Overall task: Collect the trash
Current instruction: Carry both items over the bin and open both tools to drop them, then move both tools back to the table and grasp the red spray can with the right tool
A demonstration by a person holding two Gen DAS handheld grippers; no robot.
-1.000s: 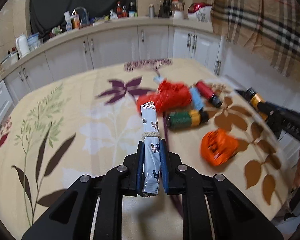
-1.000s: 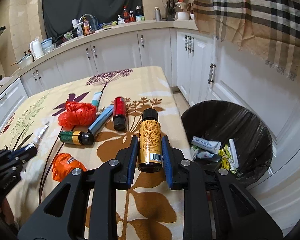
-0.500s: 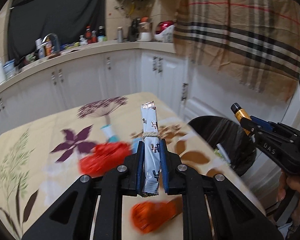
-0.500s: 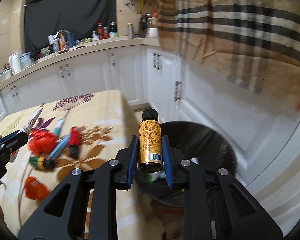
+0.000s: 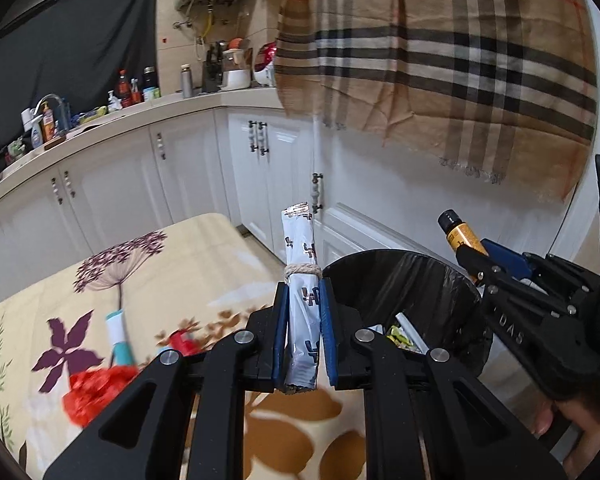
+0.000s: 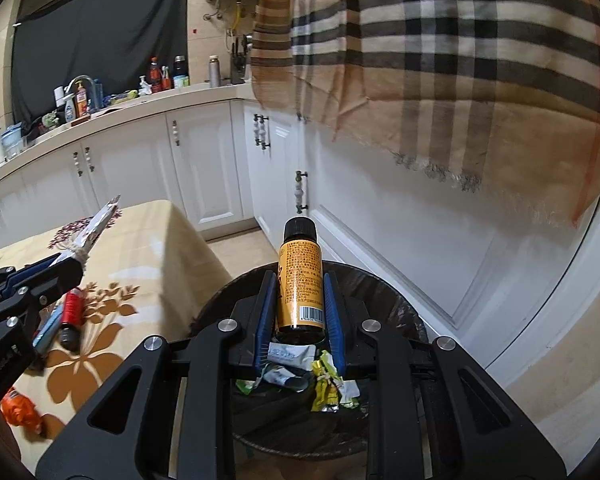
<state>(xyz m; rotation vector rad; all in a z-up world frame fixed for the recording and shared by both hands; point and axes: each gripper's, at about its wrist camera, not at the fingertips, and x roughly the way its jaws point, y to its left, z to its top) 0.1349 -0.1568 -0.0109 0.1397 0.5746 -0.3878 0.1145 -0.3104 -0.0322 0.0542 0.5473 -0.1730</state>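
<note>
The orange bottle (image 6: 301, 280), black-capped and standing cap-up between the blue pads, is clenched in the right tongs (image 6: 300, 304), and in the right wrist view it sits directly over the mouth of the black-lined trash bin (image 6: 404, 312), with crumpled wrappers (image 6: 300, 364) visible on the bin's floor just below the bottle's base. Its long axis runs along the line of the fingers, tilted forward and somewhat downward, so a release here looks likely to send it base-first into the bin rather than onto the rim. The second item, a pale rolled packet (image 5: 302, 292) bound with twine, is grasped in the left tongs (image 5: 303, 336), its long axis also lying along the fingers and its crimped end pointing up and away. From the left wrist view the bin (image 5: 432, 280) lies just to the right of that packet and a little beyond it, while the edge of the floral-clothed worktop (image 5: 188, 248) is under and to the left, so the left hand appears to need a short carry to the right before its load is over the opening. The right hand is therefore the better placed of the two. Both tongs point forward and down at a moderate slant. Left behind on the worktop are a red crumpled bag (image 5: 96, 396), a small red bottle (image 6: 71, 312) and an orange wrapper (image 6: 18, 408).
</note>
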